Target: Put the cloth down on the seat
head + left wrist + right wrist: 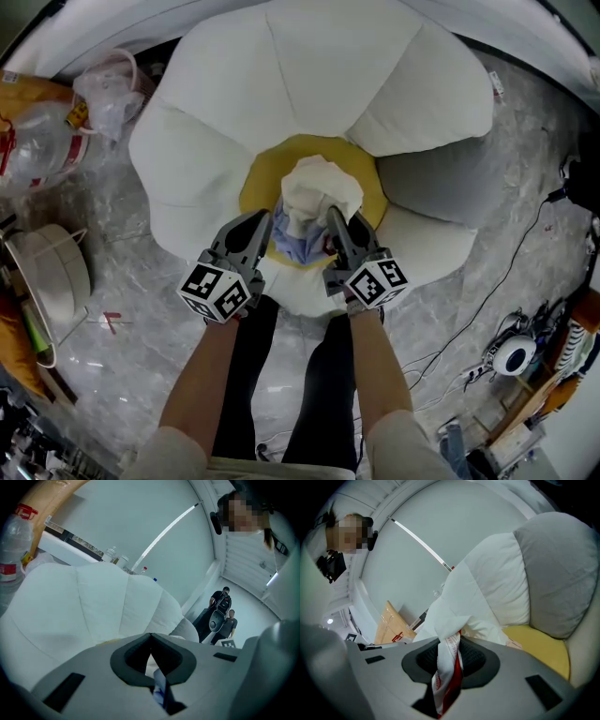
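A folded white cloth [319, 192] with blue and red parts hangs bunched between my two grippers, just over the yellow seat [264, 176] of a flower-shaped chair. My left gripper [270, 228] pinches the cloth's left edge [159, 688], a thin white and blue strip between its shut jaws. On the other side, the right gripper [330, 223] clamps the white and red edge [447, 665]. In the right gripper view, the cloth [461, 604] rises in front of the jaws, with the yellow seat [541, 648] to the right.
White petal cushions [323, 66] ring the seat, with a grey one [441, 178] on the right. Plastic bottles [42, 141] and a white basket [52, 272] lie on the marble floor at left. Cables and gear [516, 356] sit at right. People [222, 613] stand in the distance.
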`<state>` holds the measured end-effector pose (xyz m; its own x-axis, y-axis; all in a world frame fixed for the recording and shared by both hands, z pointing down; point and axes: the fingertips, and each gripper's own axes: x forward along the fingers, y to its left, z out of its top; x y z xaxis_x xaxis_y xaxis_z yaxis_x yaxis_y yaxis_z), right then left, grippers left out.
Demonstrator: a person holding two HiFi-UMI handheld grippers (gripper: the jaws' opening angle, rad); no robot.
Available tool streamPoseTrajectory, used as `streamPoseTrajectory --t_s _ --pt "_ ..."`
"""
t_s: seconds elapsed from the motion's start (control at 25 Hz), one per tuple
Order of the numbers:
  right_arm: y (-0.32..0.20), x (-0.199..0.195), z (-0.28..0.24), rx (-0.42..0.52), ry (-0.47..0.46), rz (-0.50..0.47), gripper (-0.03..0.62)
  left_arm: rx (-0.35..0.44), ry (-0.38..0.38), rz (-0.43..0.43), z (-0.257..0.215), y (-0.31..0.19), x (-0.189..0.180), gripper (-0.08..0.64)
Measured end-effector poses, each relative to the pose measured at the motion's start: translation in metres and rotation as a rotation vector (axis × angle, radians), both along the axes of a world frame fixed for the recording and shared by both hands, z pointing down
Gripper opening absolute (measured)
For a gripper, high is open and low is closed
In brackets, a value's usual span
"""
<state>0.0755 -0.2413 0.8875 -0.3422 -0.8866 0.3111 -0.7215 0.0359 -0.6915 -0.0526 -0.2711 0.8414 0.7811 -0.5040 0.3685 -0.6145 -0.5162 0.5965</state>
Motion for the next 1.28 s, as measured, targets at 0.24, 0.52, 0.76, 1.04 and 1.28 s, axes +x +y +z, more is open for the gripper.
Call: streamPoseTrajectory --t_s 0.24,0.52,0.76,1.04,1.28 --pt "-0.001 0.003 0.014 -0.023 0.022 -0.003 0.103 -0.012 -0.01 0.003 0.013 0.006 0.0 0.014" --pt "0.0 0.003 0.025 -0.026 0.022 -0.007 0.103 -0.015 -0.018 -0.008 0.021 0.015 -0.004 0.014" --pt "0.003 0.01 0.025 -0.039 0.015 0.031 0.149 -0.009 -0.023 -0.021 0.016 0.021 -0.009 0.014" --pt "0.012 0.027 0.025 -0.052 0.02 0.071 0.196 -0.007 -0.028 -0.031 0.011 0.032 -0.006 0.014" --pt "0.02 0.04 0.02 -0.049 0.029 0.075 0.207 -0.006 -0.027 -0.039 0.008 0.041 0.002 0.014"
